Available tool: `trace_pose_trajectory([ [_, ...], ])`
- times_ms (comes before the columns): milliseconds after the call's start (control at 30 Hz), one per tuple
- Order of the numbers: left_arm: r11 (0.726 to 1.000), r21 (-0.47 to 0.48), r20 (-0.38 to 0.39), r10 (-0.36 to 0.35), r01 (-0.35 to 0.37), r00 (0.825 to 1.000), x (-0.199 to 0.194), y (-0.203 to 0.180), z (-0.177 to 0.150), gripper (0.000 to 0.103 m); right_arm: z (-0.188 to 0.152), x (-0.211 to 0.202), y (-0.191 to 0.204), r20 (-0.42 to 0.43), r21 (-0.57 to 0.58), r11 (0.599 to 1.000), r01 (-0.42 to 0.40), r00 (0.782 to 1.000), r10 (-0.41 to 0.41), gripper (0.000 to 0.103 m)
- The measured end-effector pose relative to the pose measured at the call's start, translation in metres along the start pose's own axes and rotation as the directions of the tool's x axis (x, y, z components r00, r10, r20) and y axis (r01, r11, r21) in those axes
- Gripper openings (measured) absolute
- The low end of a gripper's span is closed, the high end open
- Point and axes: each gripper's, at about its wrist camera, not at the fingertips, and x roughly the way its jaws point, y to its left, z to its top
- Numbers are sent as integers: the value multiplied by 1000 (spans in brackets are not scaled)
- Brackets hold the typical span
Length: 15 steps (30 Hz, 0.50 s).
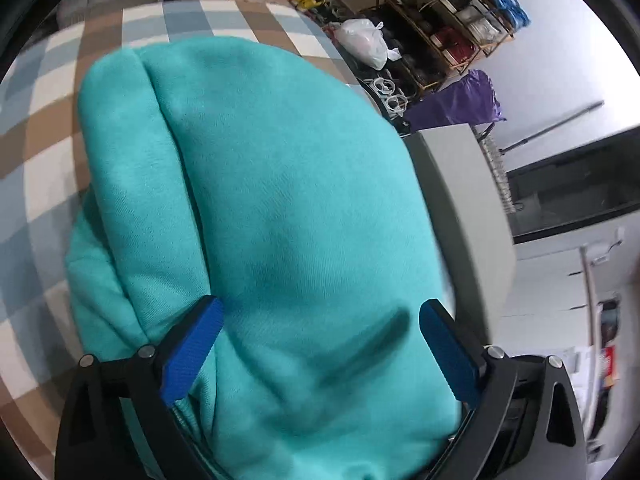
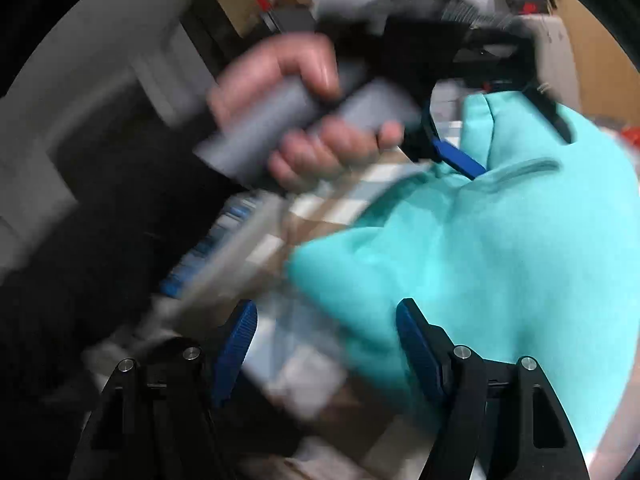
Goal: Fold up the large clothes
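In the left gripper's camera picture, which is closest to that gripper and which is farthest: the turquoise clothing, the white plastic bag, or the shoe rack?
1. turquoise garment: right under the left gripper, between its open fingers.
2. white plastic bag: past the checked cover's edge, upper right.
3. shoe rack: behind the bag, against the wall.

A lived-in home room. A checked cloth (image 1: 60, 92) covers the work surface. Far right, a loaded wooden shoe rack (image 1: 444, 28) and stuffed plastic bags (image 1: 366, 42) line the wall.
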Motion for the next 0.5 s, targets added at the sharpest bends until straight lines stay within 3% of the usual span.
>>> trace_pose_trajectory([
  [67, 999, 15, 25, 35, -36, 999, -3, -3, -6, 95, -1, -35, -9, 79, 58, 997, -52, 996, 48, 74],
  [100, 999, 15, 36, 40, -41, 999, -5, -3, -3, 95, 2, -50, -17, 111, 93, 995, -43, 993, 33, 76],
  [167, 997, 17, 55, 74, -75, 996, -4, -3, -7, 96, 11, -69, -42, 135, 193, 980, 39, 989, -66, 78],
  [200, 993, 9, 58, 119, -120, 991, -1, 1, -5, 96, 18, -72, -56, 132, 237, 968, 77, 985, -110, 74],
  [267, 991, -34, 56, 128, -127, 990, -9, 8, -8, 96, 30, -63, -85, 87, 317, 943, 104, 987, -138, 47],
  [333, 989, -98, 103, 121, -111, 987, -30, 16, -20, 96, 36, -40, -106, -29, 348, 925, 151, 988, -150, 12],
  [400, 991, -124, 155, 62, -43, 986, -49, 16, -34, 96, 37, -23, -120, -71, 370, 918, 140, 990, -122, 4],
  [500, 998, -45, 260, -24, 37, 965, -73, -6, -65, 96, 34, -3, -141, -124, 467, 880, 80, 992, -24, 0],
])
